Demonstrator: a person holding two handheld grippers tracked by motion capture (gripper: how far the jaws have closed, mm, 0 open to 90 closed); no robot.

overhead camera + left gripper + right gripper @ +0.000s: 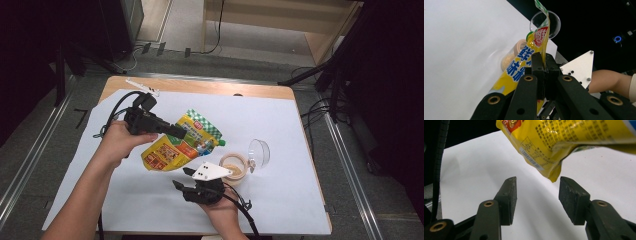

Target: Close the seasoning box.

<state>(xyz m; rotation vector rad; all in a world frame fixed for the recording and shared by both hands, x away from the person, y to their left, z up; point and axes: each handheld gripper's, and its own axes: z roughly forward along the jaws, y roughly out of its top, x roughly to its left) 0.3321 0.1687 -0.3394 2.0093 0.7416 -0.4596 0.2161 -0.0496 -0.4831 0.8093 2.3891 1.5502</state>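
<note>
So starting from the left side of the high view: the person's left hand (118,141) is holding the left gripper (176,131) up over the white paper sheet (280,120) that covers the wooden table (200,86), and that gripper is clamped tight on a glossy yellow plastic pouch with a green checkered top and red label (179,142). In the left gripper view you can see both black jaws pinched together on the edge of the pouch (534,50), which hangs tilted in the air, not resting on the paper. Its green spout end points towards a small clear plastic cup with tan powdery stuff inside (233,168), which sits on the paper just right of the pouch's lower end. A round transparent lid (259,152) stands on edge just beside that cup, on its far right side. Moving on, the right gripper (181,187), with its grey three-cornered plate (209,171) on top, sits low near the front edge, just below the pouch and left of the cup. In the right gripper view its jaws are spread wide apart with nothing between them, and the bottom corner of the pouch (554,178) dangles just above the gap, not touching either pad as far as I can see.
</note>
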